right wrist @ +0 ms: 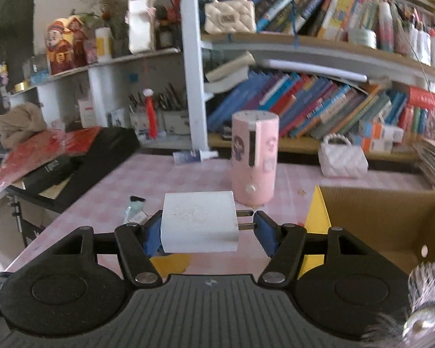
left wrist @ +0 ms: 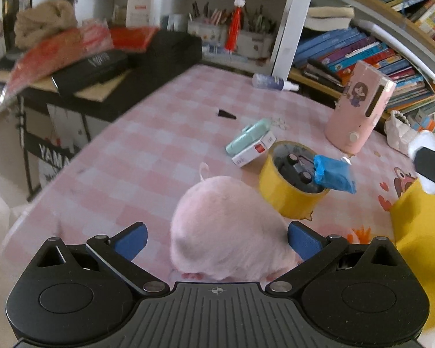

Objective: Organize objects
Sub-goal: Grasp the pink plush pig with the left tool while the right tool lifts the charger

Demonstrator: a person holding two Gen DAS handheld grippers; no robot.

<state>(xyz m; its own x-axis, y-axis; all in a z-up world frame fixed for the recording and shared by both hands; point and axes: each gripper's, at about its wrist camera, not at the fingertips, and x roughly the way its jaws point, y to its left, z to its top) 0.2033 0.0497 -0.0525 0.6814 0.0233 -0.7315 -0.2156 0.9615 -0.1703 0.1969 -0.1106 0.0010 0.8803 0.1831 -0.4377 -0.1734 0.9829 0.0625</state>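
My left gripper [left wrist: 217,240] is open over the pink checked table [left wrist: 136,150]. A pale pink plush toy [left wrist: 229,229] lies between its blue pads; the right pad is against the toy and the left pad stands apart from it. My right gripper [right wrist: 208,235] is shut on a white charger plug [right wrist: 198,221], which hangs above the table. The plug's metal prongs [right wrist: 245,220] point at the right pad. An open yellow cardboard box [right wrist: 377,217] stands just right of that gripper and appears again as the yellow box [left wrist: 420,232] in the left wrist view.
A yellow tape roll [left wrist: 290,191] has a blue packet [left wrist: 333,174] on it. Nearby are a mint item on a small white box [left wrist: 250,142], a pink cylinder [right wrist: 253,159] and a spray bottle [left wrist: 272,82]. A round hairbrush [right wrist: 426,295] is by the box. Bookshelves stand behind.
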